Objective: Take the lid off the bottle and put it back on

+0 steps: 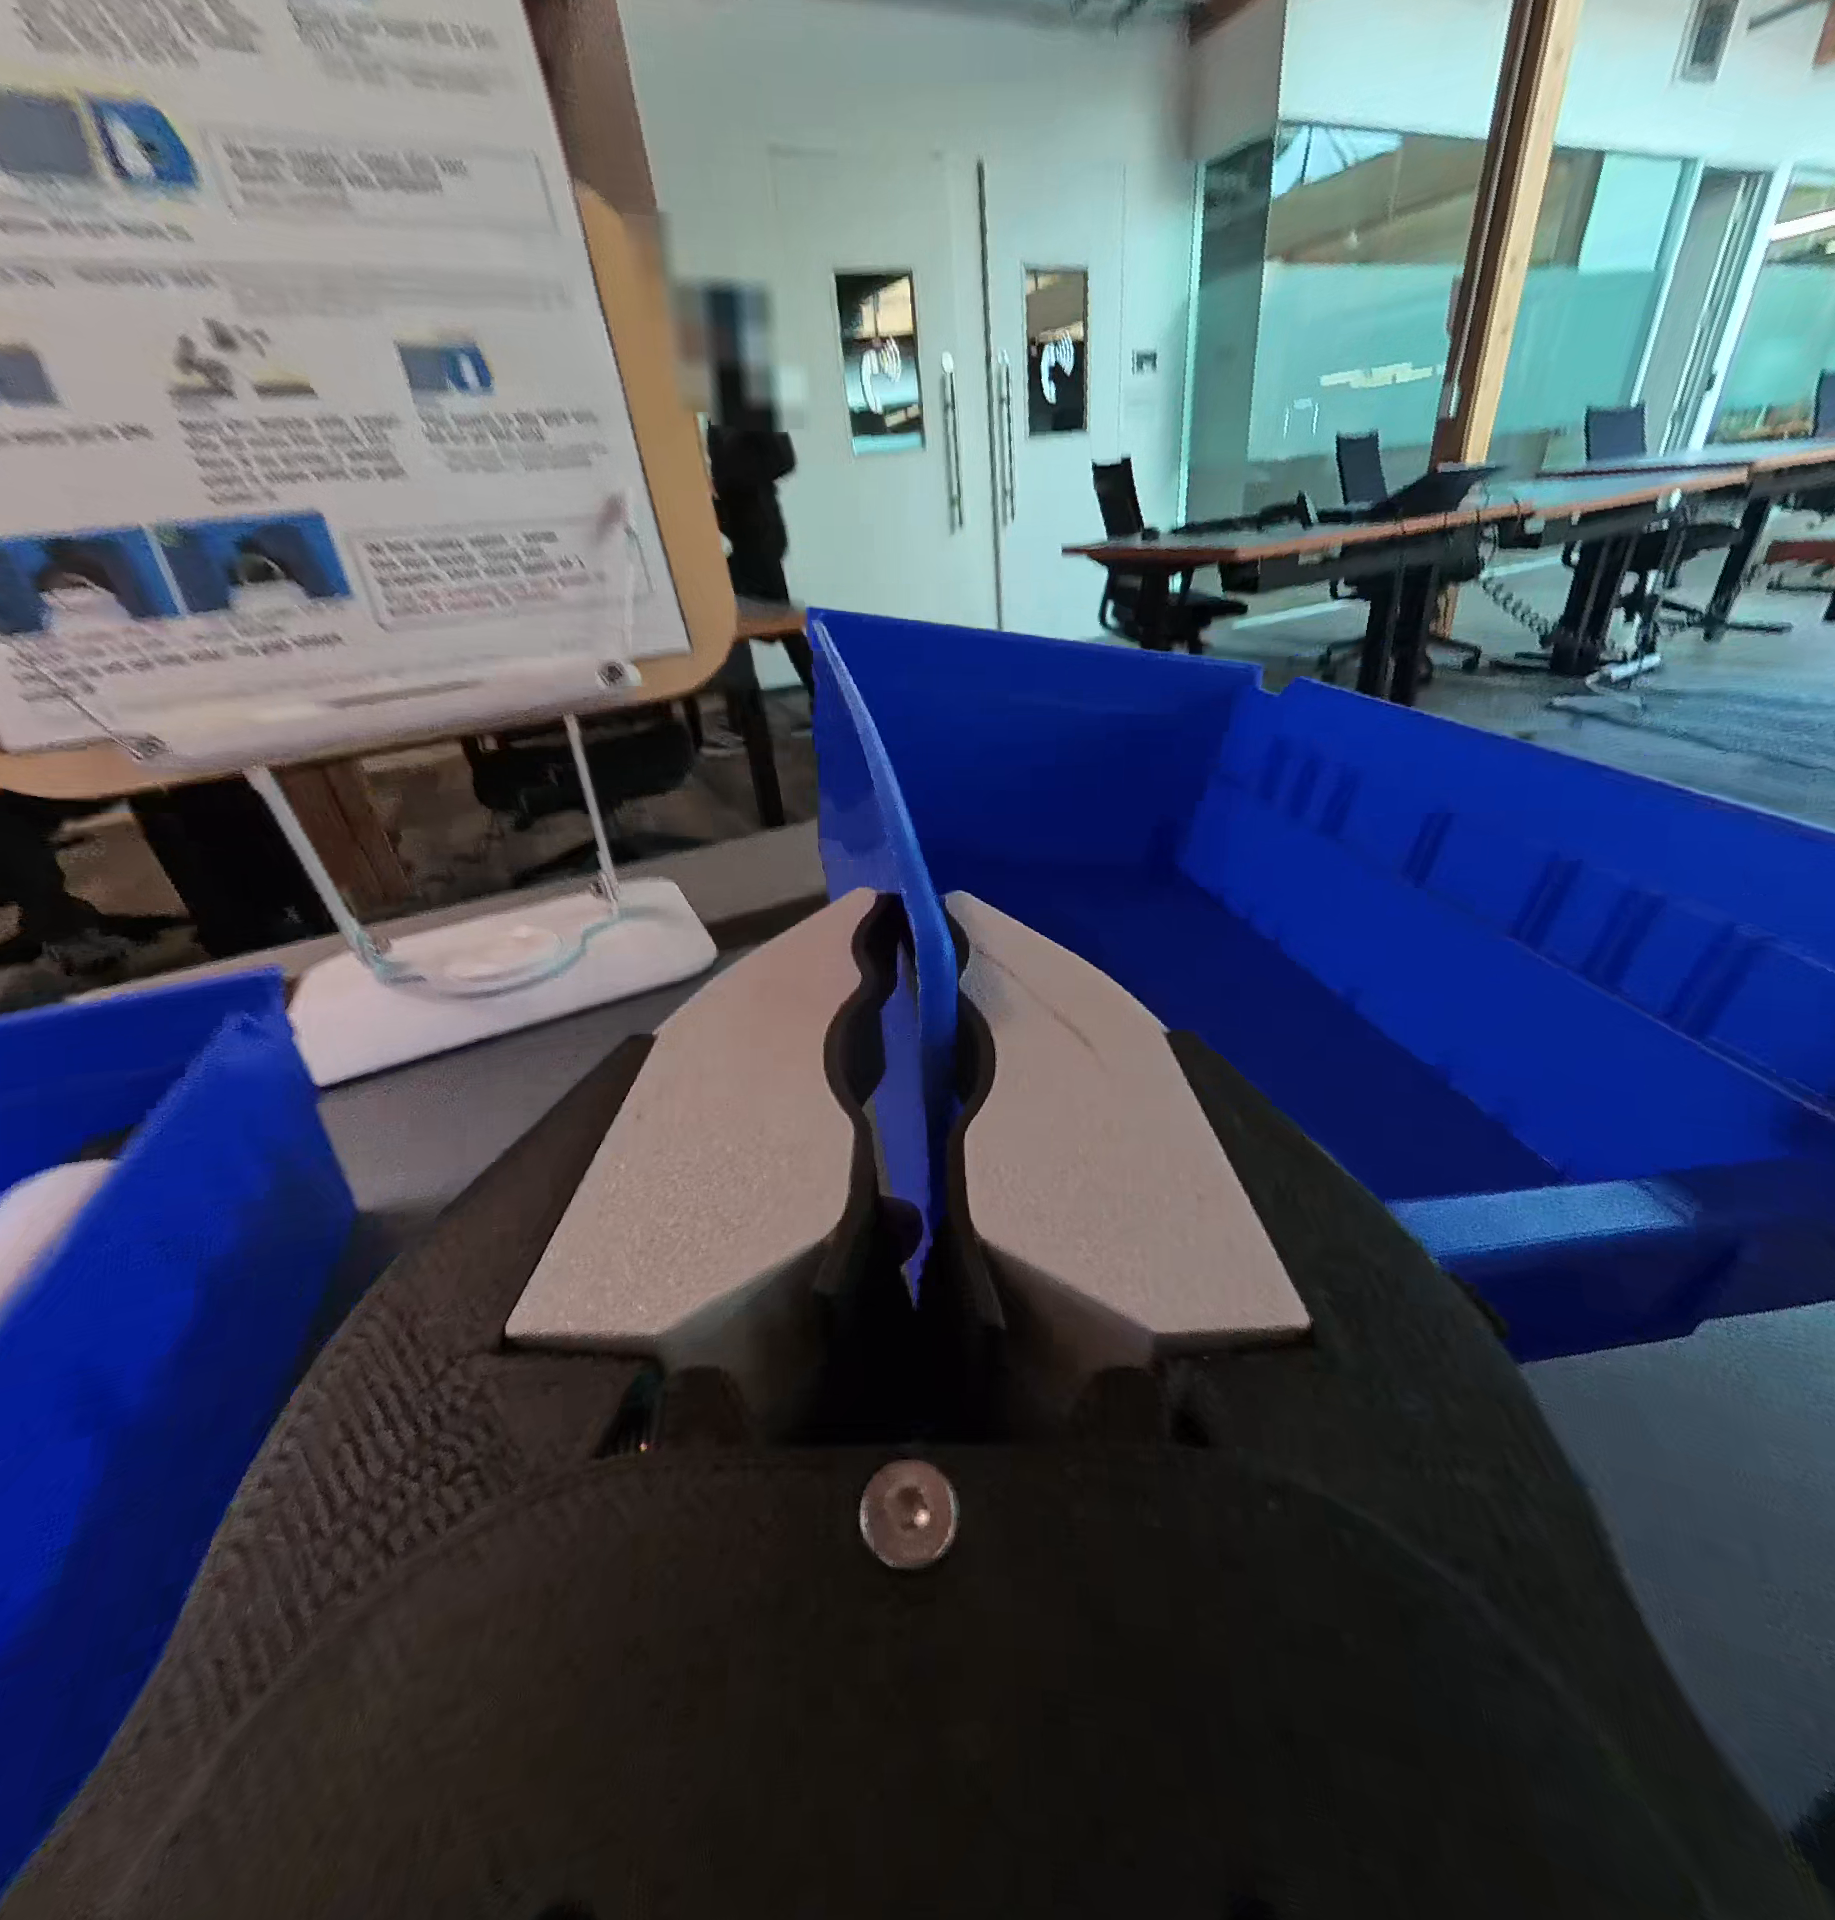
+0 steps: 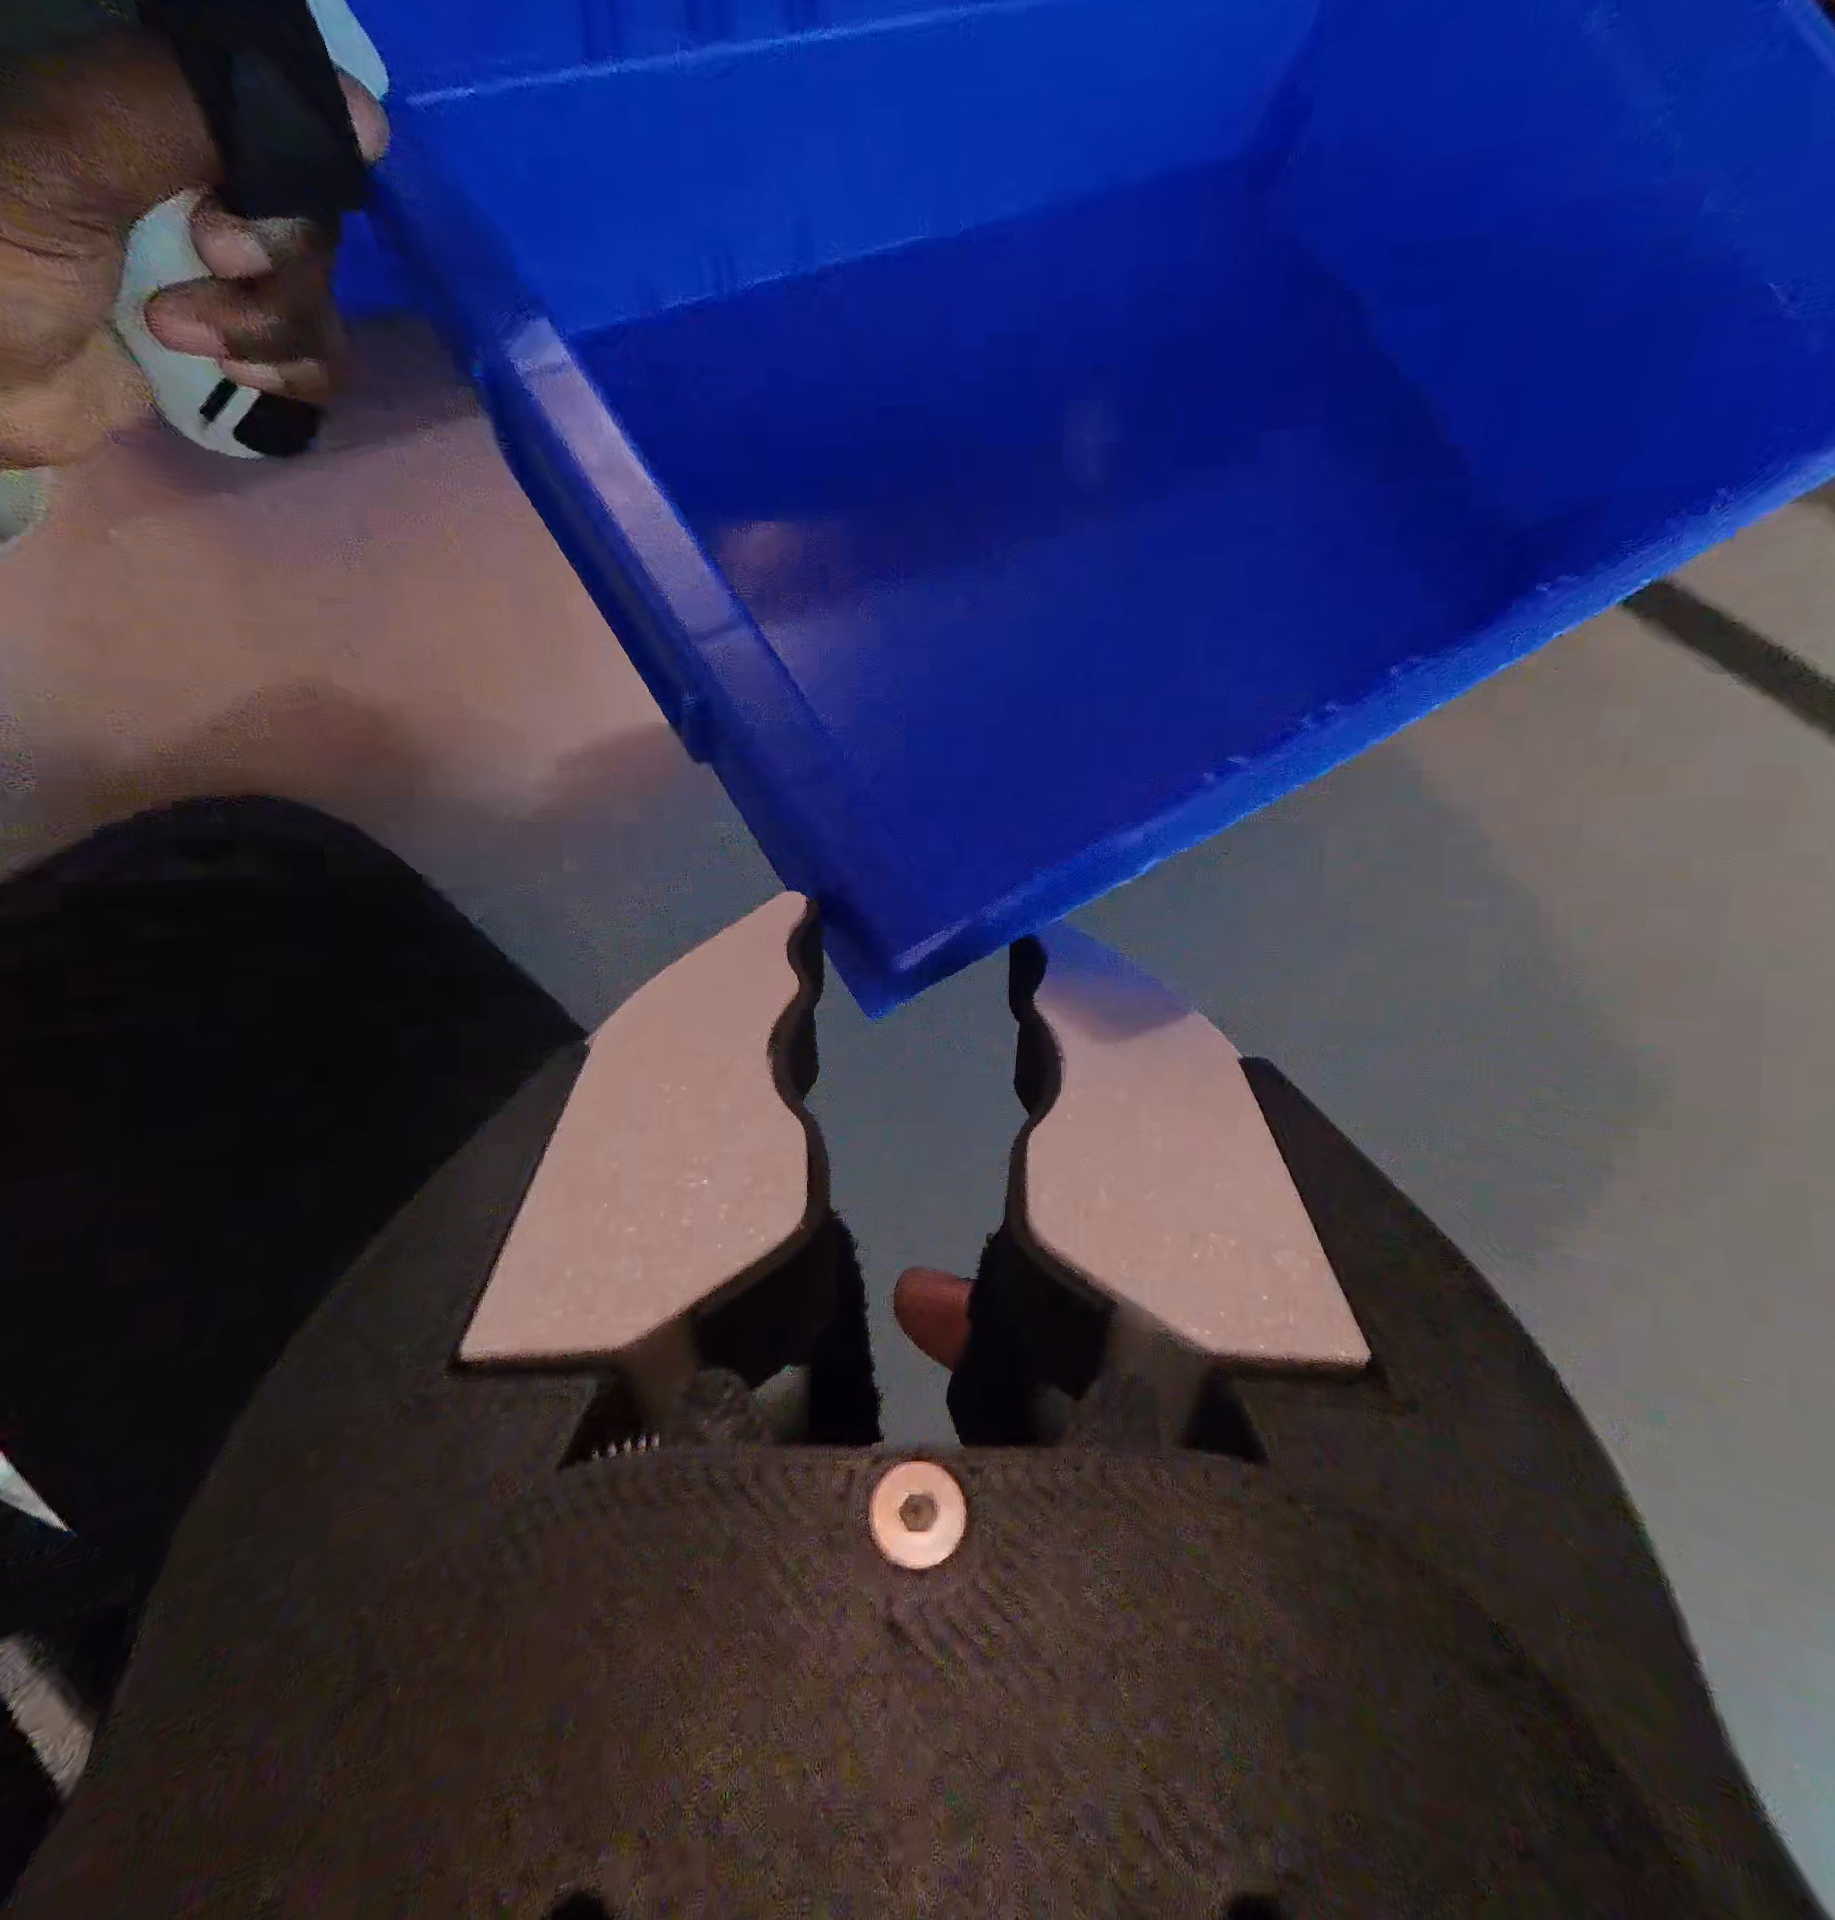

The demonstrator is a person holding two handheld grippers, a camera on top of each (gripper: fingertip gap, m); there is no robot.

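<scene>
Notably, no bottle and no lid showed in either view, so the task's thing could not be located. What showed instead was a blue bin (image 1: 1412, 935), empty as far as could be seen.

Left gripper (image 1: 908, 1029): tongs pressed together on the bin's thin side wall, the plastic edge running down between the wavy pads. The bin looked tilted and raised off the grey table (image 1: 1671, 1507), though contact at its far end could not be ruled out. A second blue bin (image 1: 113, 1299) sat to the left with something pale and blurred inside; too unclear to name. A sheet of instructions on a stand (image 1: 269, 364) stood behind it.

Right gripper (image 2: 913, 997): tongs spread, nothing pinched. A corner of the blue bin (image 2: 1100, 468) sat right at the fingertips; touching or just short, could not tell. A hand (image 2: 82, 291) at upper left held the other gripper's handle.

Judgement on handling: the bin is probably light and stiff, but its smooth wall flexes and could slip in a single edge pinch; a second hold at the near corner would steady it. A bottle, once found, would want a firm hold round its body with one gripper and a hold across the lid's rim with the other.
</scene>
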